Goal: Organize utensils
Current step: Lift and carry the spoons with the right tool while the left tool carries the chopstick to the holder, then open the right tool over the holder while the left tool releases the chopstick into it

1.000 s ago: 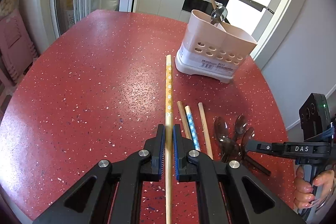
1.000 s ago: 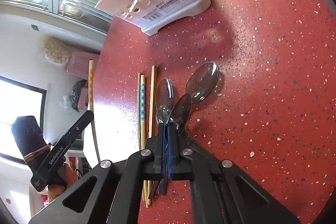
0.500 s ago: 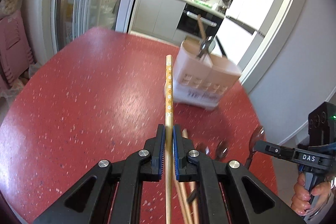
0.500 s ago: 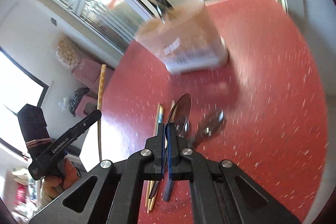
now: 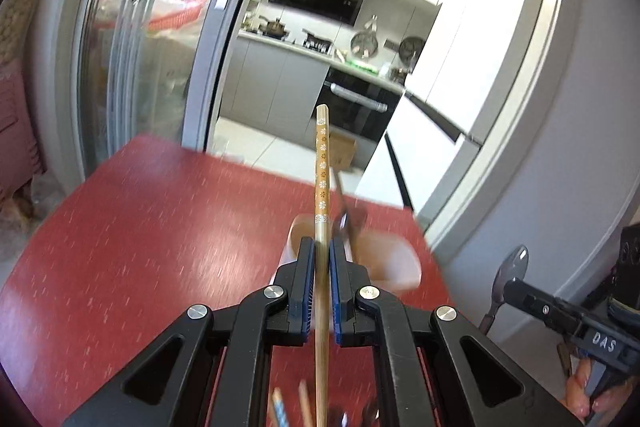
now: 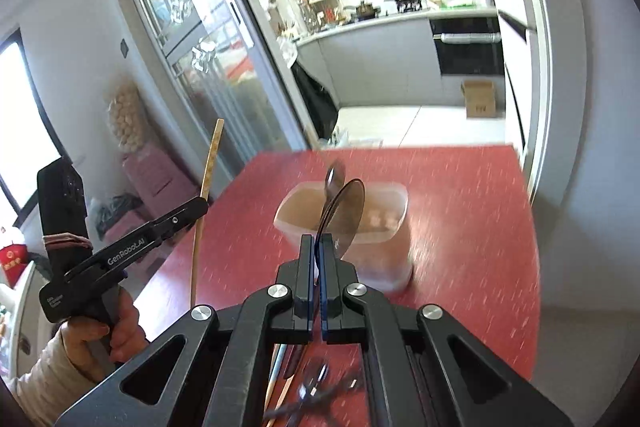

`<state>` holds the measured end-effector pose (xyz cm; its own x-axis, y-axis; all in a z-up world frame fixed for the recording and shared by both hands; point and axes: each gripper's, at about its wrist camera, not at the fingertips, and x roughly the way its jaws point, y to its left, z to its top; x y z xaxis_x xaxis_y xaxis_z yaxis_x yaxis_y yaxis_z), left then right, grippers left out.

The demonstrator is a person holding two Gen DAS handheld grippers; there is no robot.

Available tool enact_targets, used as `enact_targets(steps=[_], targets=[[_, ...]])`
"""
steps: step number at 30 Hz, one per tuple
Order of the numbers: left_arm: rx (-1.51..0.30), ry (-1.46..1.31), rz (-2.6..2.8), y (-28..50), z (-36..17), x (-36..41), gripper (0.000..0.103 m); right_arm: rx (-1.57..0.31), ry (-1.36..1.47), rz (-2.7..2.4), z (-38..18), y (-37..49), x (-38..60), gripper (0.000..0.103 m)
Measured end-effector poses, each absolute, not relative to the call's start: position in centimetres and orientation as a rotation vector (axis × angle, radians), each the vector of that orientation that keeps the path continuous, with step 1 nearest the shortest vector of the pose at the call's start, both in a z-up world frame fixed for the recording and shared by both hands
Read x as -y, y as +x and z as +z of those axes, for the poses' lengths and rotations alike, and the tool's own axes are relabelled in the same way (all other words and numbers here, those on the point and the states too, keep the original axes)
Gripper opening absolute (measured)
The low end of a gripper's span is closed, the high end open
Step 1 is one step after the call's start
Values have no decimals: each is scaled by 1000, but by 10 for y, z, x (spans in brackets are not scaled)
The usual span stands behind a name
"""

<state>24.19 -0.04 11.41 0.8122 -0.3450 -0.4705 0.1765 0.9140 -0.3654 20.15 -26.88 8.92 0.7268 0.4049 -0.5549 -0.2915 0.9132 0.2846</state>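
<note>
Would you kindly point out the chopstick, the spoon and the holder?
chopstick (image 5: 321, 163), left wrist view, patterned upper shaft.
spoon (image 6: 347, 213), right wrist view, dark bowl.
holder (image 6: 394, 215), right wrist view, right wall.

Left tool (image 5: 322, 251): jaws closed tight on a chopstick (image 5: 321, 163), pointing forward and a little downward.
Right tool (image 6: 319, 247): jaws pressed together on a dark spoon (image 6: 343, 213).
Left hand (image 6: 102, 331): wrapped around its tool's grip, pale sleeve (image 6: 44, 383) at wrist.

Daylight is pouring through sliding glass doors (image 5: 132, 39) onto a red speckled surface (image 5: 140, 227); beyond, possibly blurred, a grey-cabinet kitchen (image 6: 380, 67) is showing.
</note>
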Motion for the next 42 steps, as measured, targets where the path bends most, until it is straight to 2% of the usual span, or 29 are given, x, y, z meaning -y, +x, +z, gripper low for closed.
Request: enact_targets(steps=[9,18,33,42], targets=[[-422,-336,-257,331,135,16,36,-533,115,328,121,262,264,2],[-342,-292,-222,373,106,37,36,-454,5,280,105,303,247,2],[-307,-190,-193,356,60,51,36,-402,-253,276,38,304,207,2],[-343,-135,-157,335,44,49,37,-433,-292,303,23,296,199,3]])
